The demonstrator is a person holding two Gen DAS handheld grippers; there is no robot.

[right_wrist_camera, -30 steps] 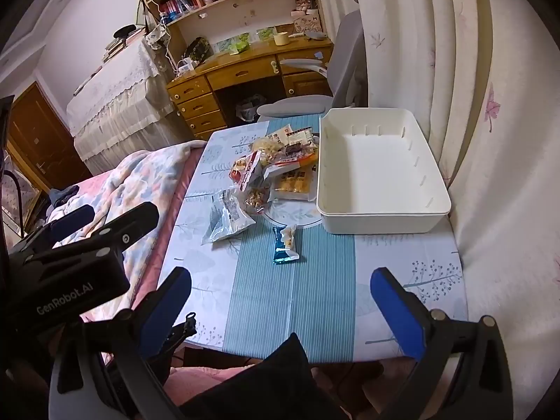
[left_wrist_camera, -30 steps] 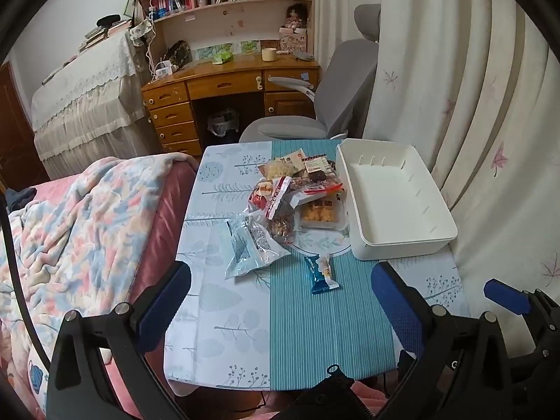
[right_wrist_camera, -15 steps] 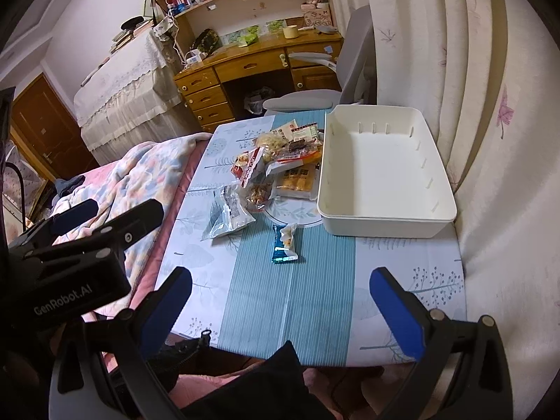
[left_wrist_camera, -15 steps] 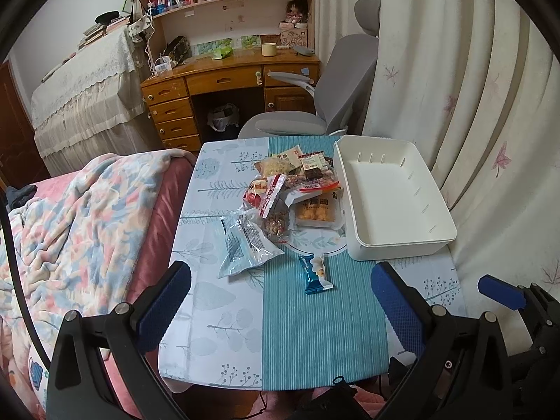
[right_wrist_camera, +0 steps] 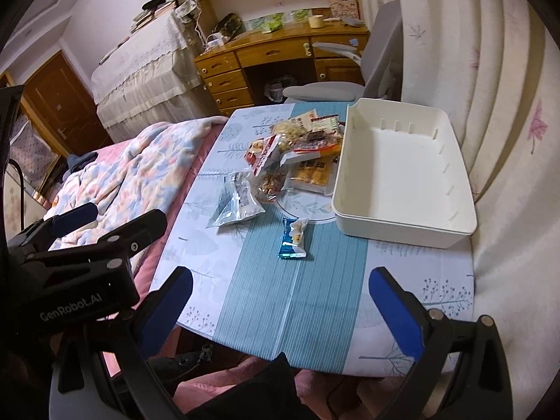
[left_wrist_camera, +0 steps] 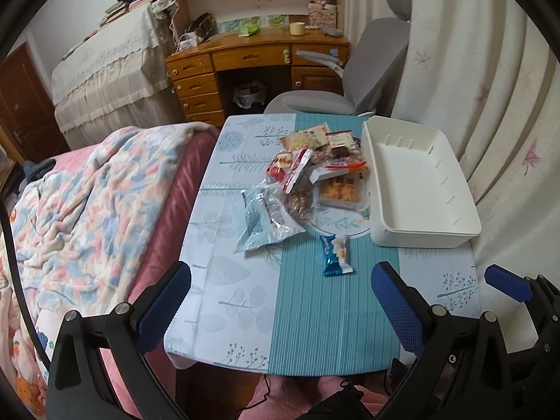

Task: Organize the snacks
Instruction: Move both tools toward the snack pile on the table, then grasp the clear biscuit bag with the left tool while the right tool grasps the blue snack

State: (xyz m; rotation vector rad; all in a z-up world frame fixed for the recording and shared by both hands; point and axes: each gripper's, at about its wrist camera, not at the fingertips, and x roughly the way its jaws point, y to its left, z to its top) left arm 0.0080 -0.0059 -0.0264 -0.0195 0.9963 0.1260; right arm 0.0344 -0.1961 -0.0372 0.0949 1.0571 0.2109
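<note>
Bare striped cloth on the table (left_wrist_camera: 308,318) from its near edge up to the snacks. Left gripper (left_wrist_camera: 280,301) and right gripper (right_wrist_camera: 280,301) above that edge, jaws spread wide, holding nothing. Blue snack packet (right_wrist_camera: 293,238) lying alone (crinkled, glossy), snack pile (right_wrist_camera: 290,154) behind, touching the empty white bin (right_wrist_camera: 406,222).
</note>
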